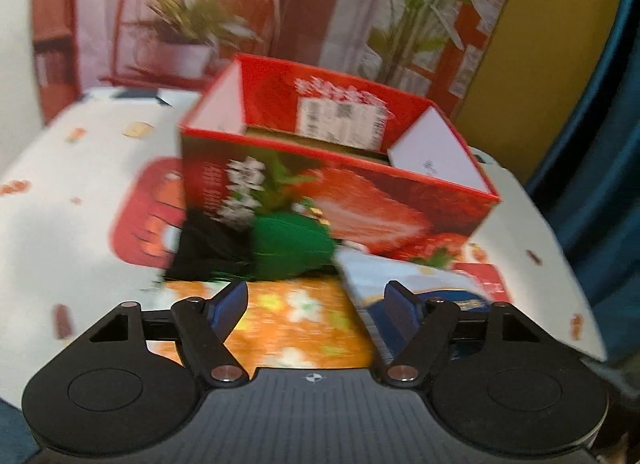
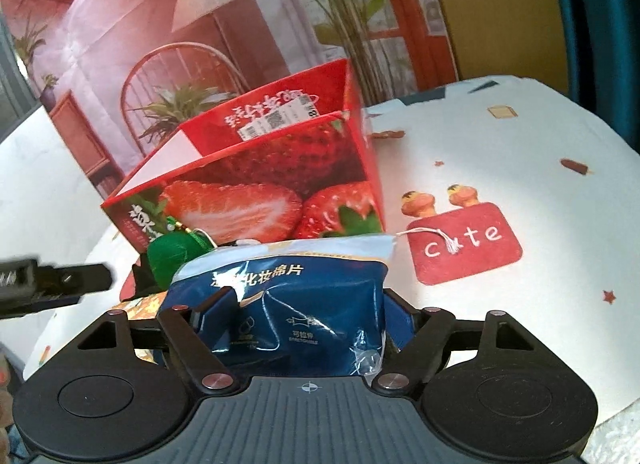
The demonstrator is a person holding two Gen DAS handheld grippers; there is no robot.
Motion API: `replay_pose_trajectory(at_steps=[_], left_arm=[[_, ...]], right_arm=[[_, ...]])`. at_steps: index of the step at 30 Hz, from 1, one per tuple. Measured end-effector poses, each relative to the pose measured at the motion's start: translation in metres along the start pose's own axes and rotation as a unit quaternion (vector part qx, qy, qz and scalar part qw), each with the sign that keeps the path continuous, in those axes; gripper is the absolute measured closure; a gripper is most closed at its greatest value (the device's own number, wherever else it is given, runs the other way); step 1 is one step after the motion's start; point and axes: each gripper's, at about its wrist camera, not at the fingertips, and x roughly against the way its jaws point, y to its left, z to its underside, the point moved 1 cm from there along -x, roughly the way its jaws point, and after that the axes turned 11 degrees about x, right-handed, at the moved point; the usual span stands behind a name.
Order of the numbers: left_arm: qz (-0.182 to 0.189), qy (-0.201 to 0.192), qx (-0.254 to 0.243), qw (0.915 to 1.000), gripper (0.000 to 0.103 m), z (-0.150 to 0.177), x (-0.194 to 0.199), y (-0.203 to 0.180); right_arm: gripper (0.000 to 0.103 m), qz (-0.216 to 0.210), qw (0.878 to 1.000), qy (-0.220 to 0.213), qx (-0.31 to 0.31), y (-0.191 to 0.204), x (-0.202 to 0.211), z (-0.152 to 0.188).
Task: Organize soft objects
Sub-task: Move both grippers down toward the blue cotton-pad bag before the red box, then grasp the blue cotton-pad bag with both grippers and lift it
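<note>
A blue and white plastic pouch (image 2: 280, 304) carries white Chinese characters reading "化妆棉片". A red rectangle printed on the white patterned tablecloth (image 2: 520, 136) reads "cute" in white letters. The red strawberry-printed cardboard box (image 2: 256, 192) bears a barcode sticker, too blurred to read.

Bright, warm indoor light — one view smeared, one sharp.

The left wrist view is motion-blurred across the red box (image 1: 336, 168) and tablecloth (image 1: 72, 192); the right wrist view is crisp, with glare on the blue packet (image 2: 296, 304) ahead — both bend at the edges.
</note>
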Motion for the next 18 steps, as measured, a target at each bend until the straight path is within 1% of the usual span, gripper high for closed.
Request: replay_pose_trajectory(at_steps=[4,5,9,12,16,17,18], left_arm=[[0.018,0.017,-0.017,0.9995,0.029,0.005,-0.020,-0.021],[0.025,0.022,-0.017,0.9993,0.031,0.007,-0.025,-0.025],[0.052,0.056,-0.015,0.9970,0.048,0.016,-0.045,-0.035],[0.069,0.065,0.004,0.9954,0.048,0.022,-0.054,-0.034],[0.086,0.067,0.026,0.9937,0.048,0.025,-0.060,-0.028],[0.089,0.067,0.031,0.9933,0.049,0.025,-0.060,-0.027],[0.101,0.077,0.030,0.9914,0.051,0.025,-0.060,-0.026]], right_arm=[[0.029,-0.008,1.000,-0.001,0.001,-0.001,0.001,0.001],[0.030,-0.009,1.000,0.000,0.000,-0.002,0.001,0.001],[0.033,-0.011,1.000,0.000,0.002,-0.005,0.001,0.002],[0.037,-0.009,1.000,0.001,0.018,-0.003,0.001,0.002],[0.038,-0.010,1.000,0.002,0.024,-0.002,0.000,0.003],[0.039,-0.010,1.000,0.002,0.025,-0.002,0.000,0.003],[0.039,-0.010,1.000,0.003,0.026,-0.002,0.000,0.002]])
